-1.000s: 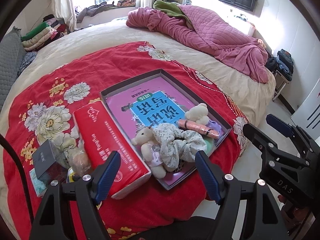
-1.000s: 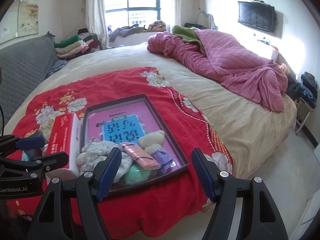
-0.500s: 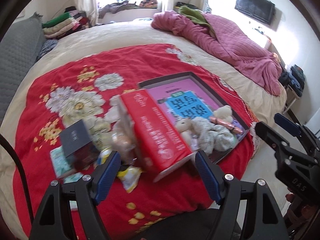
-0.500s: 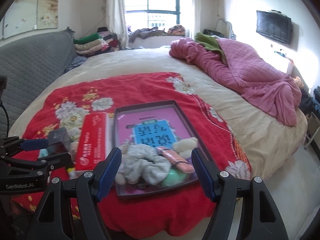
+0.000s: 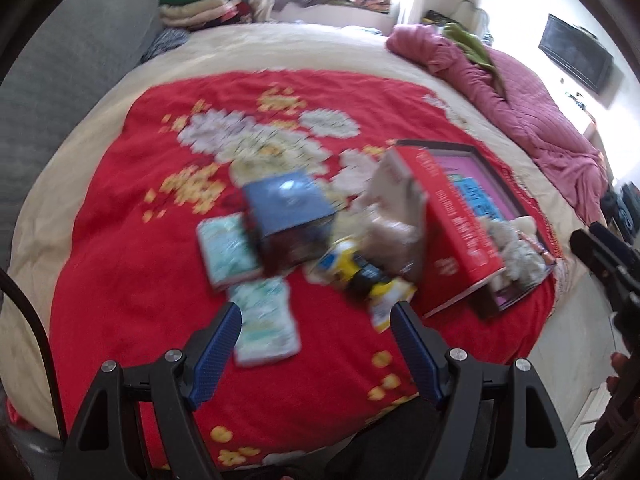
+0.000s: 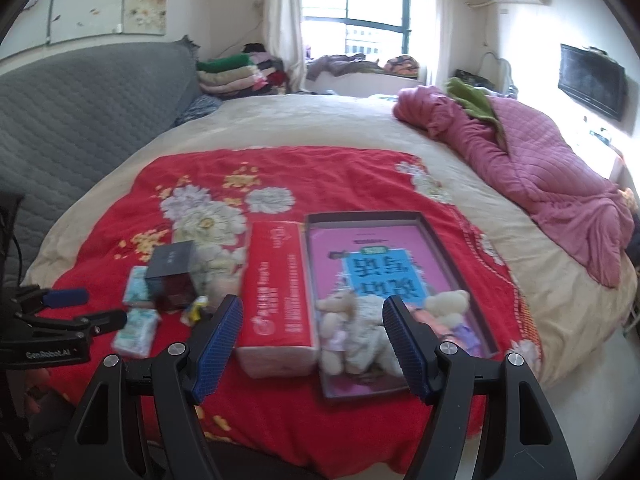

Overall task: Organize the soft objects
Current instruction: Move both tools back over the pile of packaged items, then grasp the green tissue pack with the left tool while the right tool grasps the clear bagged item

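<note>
A dark tray (image 6: 456,240) with a pink liner lies on the red floral blanket (image 6: 320,176). In its near end sit small plush toys (image 6: 340,320), a pale scrunchie (image 6: 372,340) and a cream bear (image 6: 448,300). A red tissue pack (image 6: 276,292) lies left of the tray. Left of it are a dark box (image 6: 172,272), small tissue packets (image 6: 136,332) and a yellow wrapper (image 5: 356,276). My left gripper (image 5: 316,344) is open and empty above the packets. My right gripper (image 6: 312,340) is open and empty before the red pack and tray.
The bed has a cream cover (image 6: 320,120) with a pink quilt (image 6: 540,160) heaped at the right. A grey padded headboard (image 6: 80,112) stands at the left. Folded clothes (image 6: 236,72) are stacked by the window. The floor (image 6: 600,400) drops off at the right.
Both grippers have swung left. The left wrist view now centres on the dark box and packets instead of the tray. Both stay open.
</note>
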Action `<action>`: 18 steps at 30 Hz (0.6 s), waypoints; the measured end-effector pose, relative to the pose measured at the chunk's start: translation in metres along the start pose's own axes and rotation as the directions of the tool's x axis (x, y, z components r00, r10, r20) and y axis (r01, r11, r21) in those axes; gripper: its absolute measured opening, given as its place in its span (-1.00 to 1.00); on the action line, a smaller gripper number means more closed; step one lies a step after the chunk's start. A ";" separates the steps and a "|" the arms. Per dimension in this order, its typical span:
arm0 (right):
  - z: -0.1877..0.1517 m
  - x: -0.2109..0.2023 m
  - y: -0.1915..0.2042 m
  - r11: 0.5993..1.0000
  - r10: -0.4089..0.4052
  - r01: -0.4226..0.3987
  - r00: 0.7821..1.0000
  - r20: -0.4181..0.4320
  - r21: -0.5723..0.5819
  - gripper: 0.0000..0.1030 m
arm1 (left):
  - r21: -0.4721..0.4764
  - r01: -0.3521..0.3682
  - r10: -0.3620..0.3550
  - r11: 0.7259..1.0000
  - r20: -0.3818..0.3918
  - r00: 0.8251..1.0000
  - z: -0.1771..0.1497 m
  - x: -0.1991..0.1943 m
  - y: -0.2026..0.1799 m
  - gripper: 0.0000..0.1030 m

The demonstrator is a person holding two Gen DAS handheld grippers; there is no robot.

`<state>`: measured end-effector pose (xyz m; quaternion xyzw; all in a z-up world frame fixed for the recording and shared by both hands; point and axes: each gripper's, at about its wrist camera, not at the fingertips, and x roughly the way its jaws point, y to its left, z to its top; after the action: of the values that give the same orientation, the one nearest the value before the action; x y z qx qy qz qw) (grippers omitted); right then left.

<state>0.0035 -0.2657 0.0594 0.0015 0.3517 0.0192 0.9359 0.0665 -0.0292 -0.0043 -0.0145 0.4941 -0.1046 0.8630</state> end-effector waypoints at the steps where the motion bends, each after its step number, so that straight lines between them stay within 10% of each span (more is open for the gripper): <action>1: 0.001 0.002 0.008 1.000 0.004 -0.004 1.000 -0.004 -0.016 0.43 | -0.009 -0.003 0.003 1.000 -0.008 1.000 -0.002 0.003 0.005 0.49; 18: -0.004 0.105 0.106 0.895 -0.008 -0.065 0.987 -0.162 -0.442 0.43 | -0.167 0.015 -0.036 0.986 -0.122 0.992 -0.025 0.060 0.053 0.48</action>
<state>0.0759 -0.1555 -0.0107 -0.2094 0.4116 0.1130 0.8797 0.0829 0.0124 -0.0752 -0.0859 0.5536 -0.0747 0.8250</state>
